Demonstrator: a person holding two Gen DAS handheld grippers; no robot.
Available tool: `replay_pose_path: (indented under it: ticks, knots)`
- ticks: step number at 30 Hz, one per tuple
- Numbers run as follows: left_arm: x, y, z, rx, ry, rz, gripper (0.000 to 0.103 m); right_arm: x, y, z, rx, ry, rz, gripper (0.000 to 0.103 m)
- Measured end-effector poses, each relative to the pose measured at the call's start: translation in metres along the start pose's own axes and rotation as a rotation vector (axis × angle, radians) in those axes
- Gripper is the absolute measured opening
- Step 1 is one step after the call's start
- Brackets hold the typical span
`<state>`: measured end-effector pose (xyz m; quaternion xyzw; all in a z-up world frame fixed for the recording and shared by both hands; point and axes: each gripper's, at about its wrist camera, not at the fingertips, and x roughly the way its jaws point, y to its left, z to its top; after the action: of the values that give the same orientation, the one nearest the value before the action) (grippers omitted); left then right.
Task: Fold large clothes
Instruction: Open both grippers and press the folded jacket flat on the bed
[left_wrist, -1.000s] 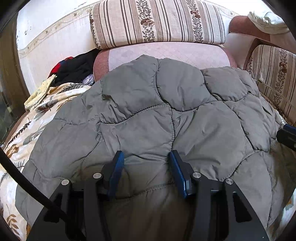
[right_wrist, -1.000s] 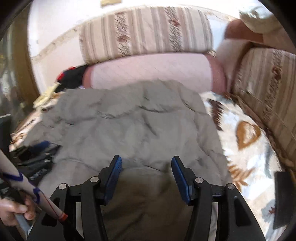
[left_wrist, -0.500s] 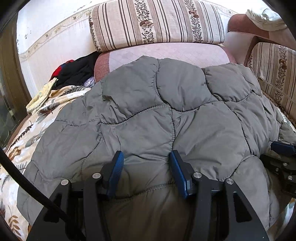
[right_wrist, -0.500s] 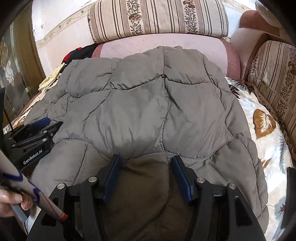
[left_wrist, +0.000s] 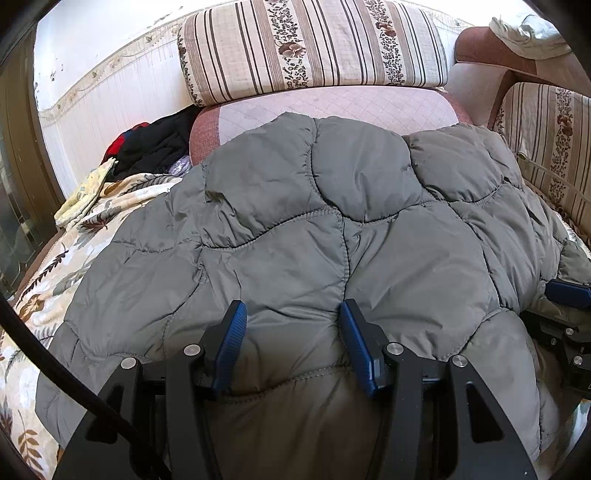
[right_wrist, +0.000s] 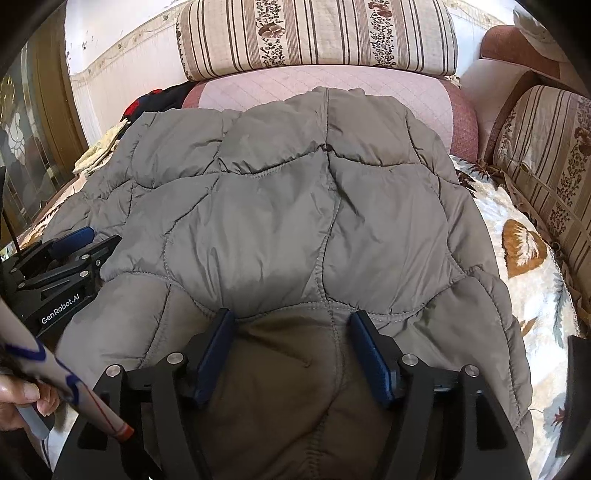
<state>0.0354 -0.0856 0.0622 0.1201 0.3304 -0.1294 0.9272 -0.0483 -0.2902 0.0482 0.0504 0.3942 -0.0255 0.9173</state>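
Grey quilted jacket (left_wrist: 332, 229) lies spread over the sofa seat (right_wrist: 524, 266), far edge against the pink cushion (left_wrist: 332, 107). Left gripper (left_wrist: 291, 343) half-open, near hem bulging between its pads. Right gripper (right_wrist: 291, 350) jaws just been widening, hem between them, not pinched. Risk: the puffy, slick fabric slips free on lifting, so the fold goes lopsided.

Bolster (right_wrist: 317, 37) and side cushion (right_wrist: 546, 155) wall the jacket (right_wrist: 295, 206)
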Motion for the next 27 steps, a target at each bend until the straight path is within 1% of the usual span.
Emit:
replay_pose_path:
  ticks: [7, 13, 23, 27]
  knots:
    - [-0.001, -0.001, 0.0, -0.001, -0.002, 0.001, 0.053, 0.001, 0.0, -0.001, -0.002, 0.002, -0.008, 0.074]
    - [-0.009, 0.001, 0.0, -0.007, -0.022, 0.006, 0.053, -0.002, 0.0, 0.0, 0.002, 0.003, -0.018, 0.076]
    - [-0.019, 0.005, 0.0, 0.005, -0.028, 0.002, 0.053, -0.01, 0.004, 0.003, -0.021, 0.004, -0.048, 0.077]
    - [-0.027, 0.012, 0.0, -0.009, -0.033, 0.002, 0.053, -0.015, 0.006, 0.004, -0.027, 0.001, -0.056, 0.077]
